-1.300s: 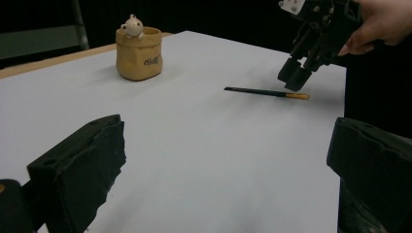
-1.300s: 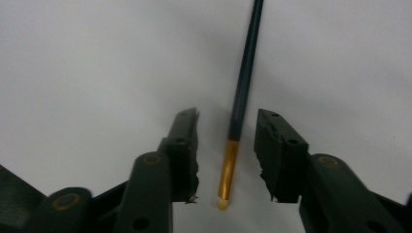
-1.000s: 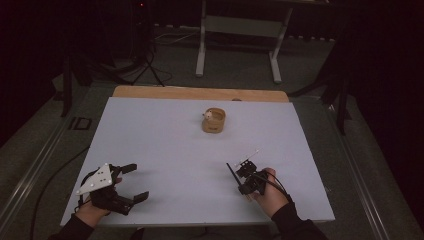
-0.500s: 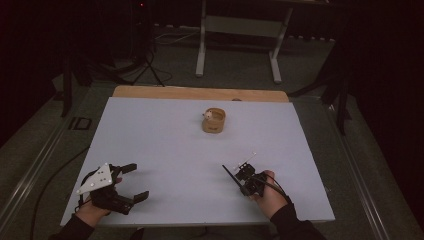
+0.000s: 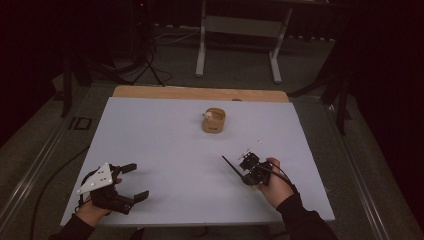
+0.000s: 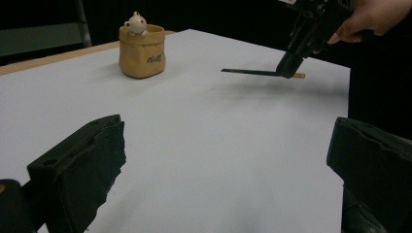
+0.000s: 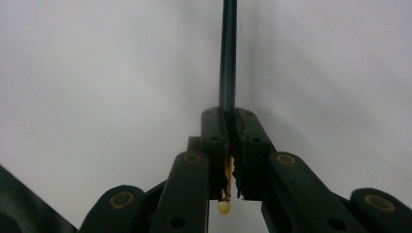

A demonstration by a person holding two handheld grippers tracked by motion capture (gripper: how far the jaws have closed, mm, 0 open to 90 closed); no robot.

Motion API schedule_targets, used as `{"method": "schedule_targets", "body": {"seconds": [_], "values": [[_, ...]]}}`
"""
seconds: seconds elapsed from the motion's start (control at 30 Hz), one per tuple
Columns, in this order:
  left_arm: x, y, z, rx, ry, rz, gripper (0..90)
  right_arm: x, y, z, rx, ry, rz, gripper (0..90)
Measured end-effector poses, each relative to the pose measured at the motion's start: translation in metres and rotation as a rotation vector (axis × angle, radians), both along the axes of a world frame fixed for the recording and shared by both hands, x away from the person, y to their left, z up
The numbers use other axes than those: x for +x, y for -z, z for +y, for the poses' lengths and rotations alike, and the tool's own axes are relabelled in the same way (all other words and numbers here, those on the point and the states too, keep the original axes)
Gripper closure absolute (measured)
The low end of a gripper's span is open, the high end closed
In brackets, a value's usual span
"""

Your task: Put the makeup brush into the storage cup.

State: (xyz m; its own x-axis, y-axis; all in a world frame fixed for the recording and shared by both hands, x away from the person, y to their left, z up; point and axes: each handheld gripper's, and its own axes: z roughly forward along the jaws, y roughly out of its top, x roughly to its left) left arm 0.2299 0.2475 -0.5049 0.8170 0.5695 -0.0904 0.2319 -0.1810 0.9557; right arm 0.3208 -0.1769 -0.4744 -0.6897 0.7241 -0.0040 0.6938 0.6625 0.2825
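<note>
Near right of table: right gripper point(image 5: 246, 167) is clamping a thin dark stick point(image 7: 227, 58), jaws closed on its pale-tipped end.
Pot: small tan pot point(image 5: 214, 120) is standing far centre, well apart.
Doing it well: likely keeping the stick level, approaching the pot's mouth slowly.
Left gripper point(image 5: 131, 181): resting near left, jaws spread, empty.
Surface: white table point(image 5: 165, 135) with wooden far edge.
Room: dim, grey floor, metal stand point(image 5: 239, 30) beyond.

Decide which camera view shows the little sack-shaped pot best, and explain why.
The left gripper view: the pot is near, showing its figurine and lettering. The high view shows it small, from above. The right gripper view faces bare table and its held stick.
</note>
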Motion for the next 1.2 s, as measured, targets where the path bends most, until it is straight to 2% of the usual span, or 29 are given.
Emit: {"method": "schedule_targets", "body": {"seconds": [0.13,0.27,0.43,0.57,0.73,0.83,0.97,1.07,1.2], "values": [[0.001,0.001,-0.001,0.001,0.002,0.009,1.2,0.007,-0.002,0.001,0.020,-0.046,0.021,83.9],[0.001,0.000,-0.003,0.010,0.003,0.024,1.2,0.009,-0.003,0.006,0.015,-0.095,0.011,83.9],[0.001,-0.001,-0.004,0.016,-0.018,0.050,1.2,0.011,-0.001,0.011,0.000,-0.147,0.009,83.9],[0.001,-0.004,-0.005,0.032,-0.047,0.053,1.2,0.011,-0.001,0.015,-0.010,-0.198,0.007,83.9],[0.002,-0.011,-0.005,0.000,-0.063,0.087,1.2,0.014,-0.002,0.018,0.000,-0.251,0.027,83.9],[0.003,-0.014,-0.009,0.025,-0.053,0.097,1.2,0.015,-0.005,0.020,-0.006,-0.311,0.028,83.9],[0.003,-0.018,-0.016,0.060,0.007,0.098,1.1,0.018,-0.010,0.025,-0.008,-0.382,0.031,83.9],[0.004,-0.023,-0.024,0.100,0.024,0.080,1.2,0.019,-0.016,0.031,0.011,-0.430,0.046,83.9],[0.008,-0.031,-0.033,0.139,0.032,0.058,1.2,0.022,-0.019,0.037,0.020,-0.465,0.083,83.8]]}}
